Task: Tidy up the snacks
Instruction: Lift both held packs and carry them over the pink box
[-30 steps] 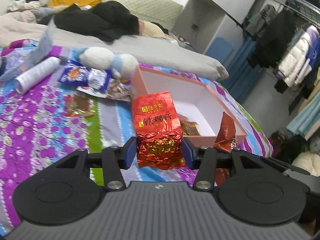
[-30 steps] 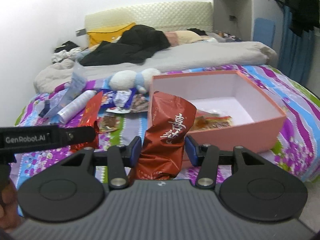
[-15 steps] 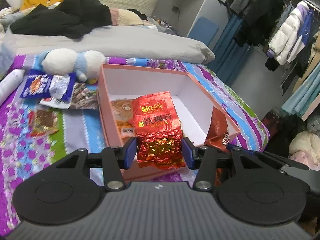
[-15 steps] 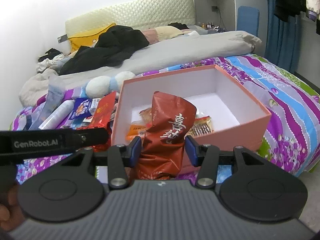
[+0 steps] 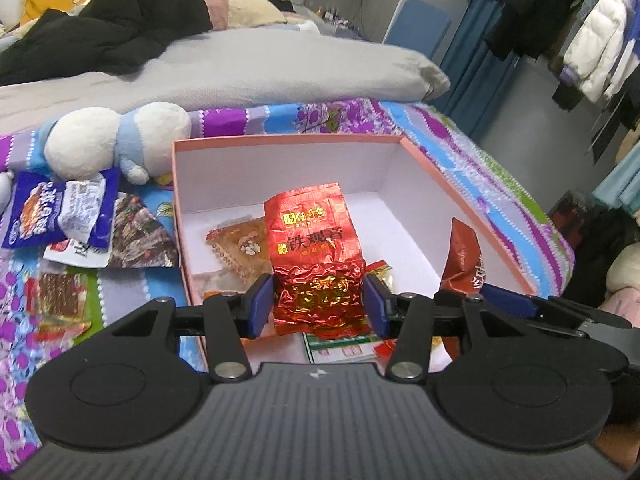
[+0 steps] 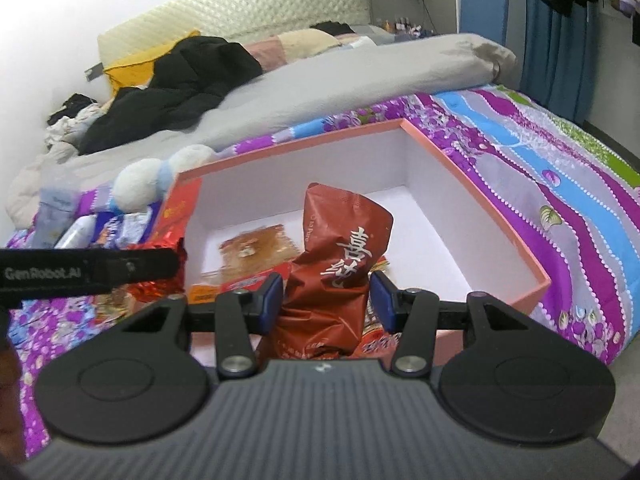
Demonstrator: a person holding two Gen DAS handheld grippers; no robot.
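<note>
I am gripping the red foil tea packet (image 5: 316,264) in my left claw (image 5: 319,305) and the brown pouch (image 6: 336,276) in my right claw (image 6: 327,300), both over the pink box (image 5: 472,204); some snacks are lying inside below them, while the loose packets (image 5: 60,220) to my left are waiting.

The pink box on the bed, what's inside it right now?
Inside the pink box, an orange translucent snack packet lies on the white floor, with a green-and-white packet near the front. The held red foil pack and both grippers cover the rest of the front.
</note>
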